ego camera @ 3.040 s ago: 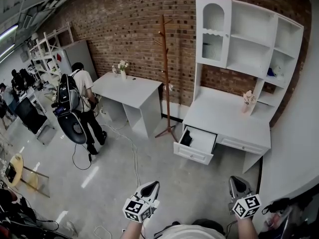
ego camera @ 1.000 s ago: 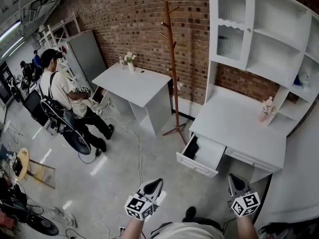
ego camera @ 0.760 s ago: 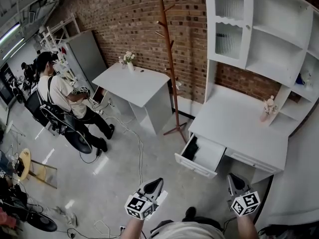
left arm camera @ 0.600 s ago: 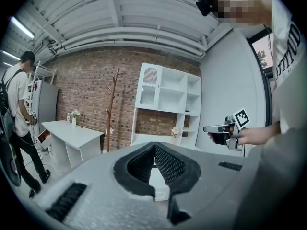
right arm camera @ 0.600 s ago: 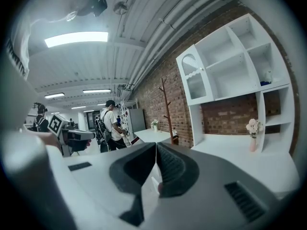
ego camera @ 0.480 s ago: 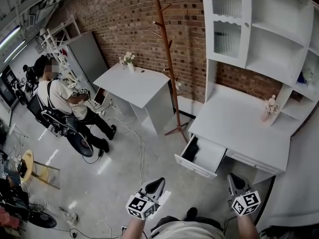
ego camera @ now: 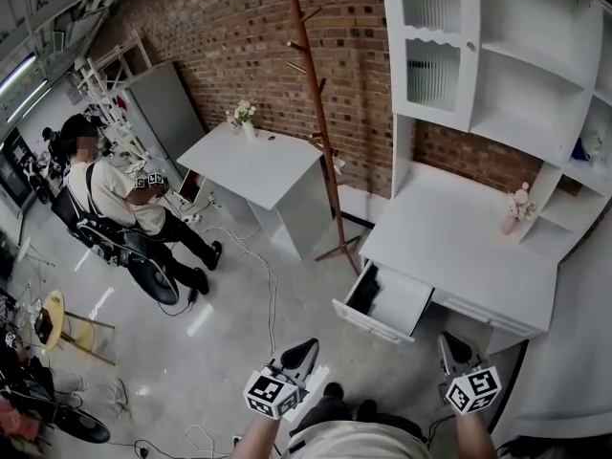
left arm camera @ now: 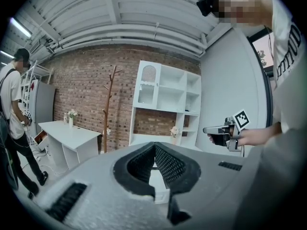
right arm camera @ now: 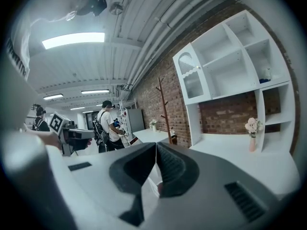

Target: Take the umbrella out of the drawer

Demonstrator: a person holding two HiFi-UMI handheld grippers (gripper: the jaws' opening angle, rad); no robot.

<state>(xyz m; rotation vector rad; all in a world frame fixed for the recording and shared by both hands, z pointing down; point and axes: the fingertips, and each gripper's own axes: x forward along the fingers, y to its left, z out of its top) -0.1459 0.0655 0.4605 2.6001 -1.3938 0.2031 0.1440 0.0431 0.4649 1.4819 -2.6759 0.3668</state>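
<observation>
With jaws pressed together on nothing, the left gripper (ego camera: 302,350) and right gripper (ego camera: 448,346) face the open drawer (ego camera: 397,300) at twelve o'clock, where the dark umbrella (ego camera: 364,290) at its nine o'clock end looks light, likely slippery, best pinched mid-shaft.

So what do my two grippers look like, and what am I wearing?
Both the left gripper and the right gripper are grey and taper to two jaws lined with black ribbed pads. Each carries a white cube printed with black square markers. You wear a light top with dark lettering.
</observation>
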